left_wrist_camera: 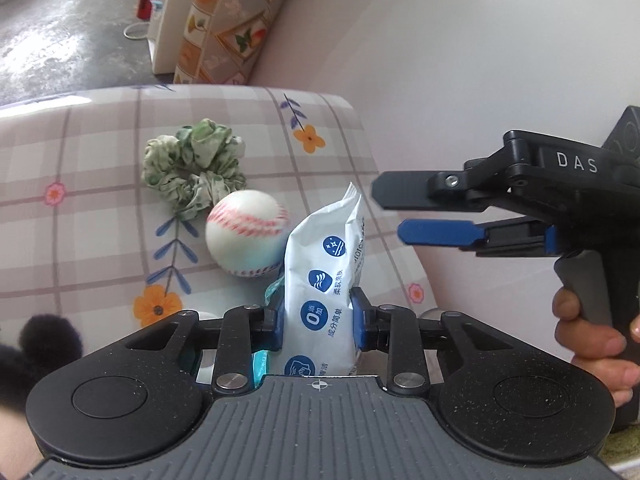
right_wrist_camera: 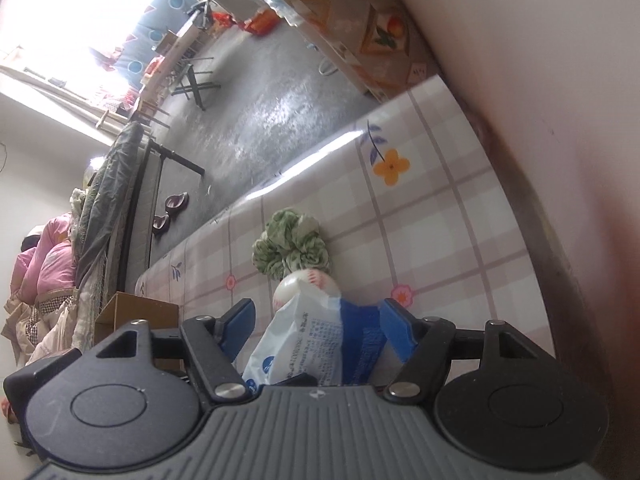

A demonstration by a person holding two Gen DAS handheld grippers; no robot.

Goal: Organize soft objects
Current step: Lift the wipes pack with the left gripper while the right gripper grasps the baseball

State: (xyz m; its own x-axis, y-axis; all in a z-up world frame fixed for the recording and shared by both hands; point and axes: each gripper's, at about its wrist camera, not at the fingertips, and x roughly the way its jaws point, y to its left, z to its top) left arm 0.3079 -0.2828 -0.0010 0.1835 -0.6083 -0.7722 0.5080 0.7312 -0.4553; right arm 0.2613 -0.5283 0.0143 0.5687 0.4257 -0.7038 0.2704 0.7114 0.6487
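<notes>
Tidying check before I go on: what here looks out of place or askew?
Only the wipes pack: it stands on end, pinched by the left hand-held gripper, not lying flat. The scrunchie and ball rest together on the tablecloth. Nothing looks spilled or damaged.

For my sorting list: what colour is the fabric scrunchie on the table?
Green with white print, the ruffled fabric scrunchie shows best in the left wrist view.

A white plastic wipes packet with blue round icons [left_wrist_camera: 324,300] stands upright on the checked floral tablecloth [left_wrist_camera: 80,152]. Just beside it lies a white soft baseball with red stitching [left_wrist_camera: 246,232], and touching the ball on its far side, a crumpled green patterned fabric scrunchie [left_wrist_camera: 192,166].
</notes>
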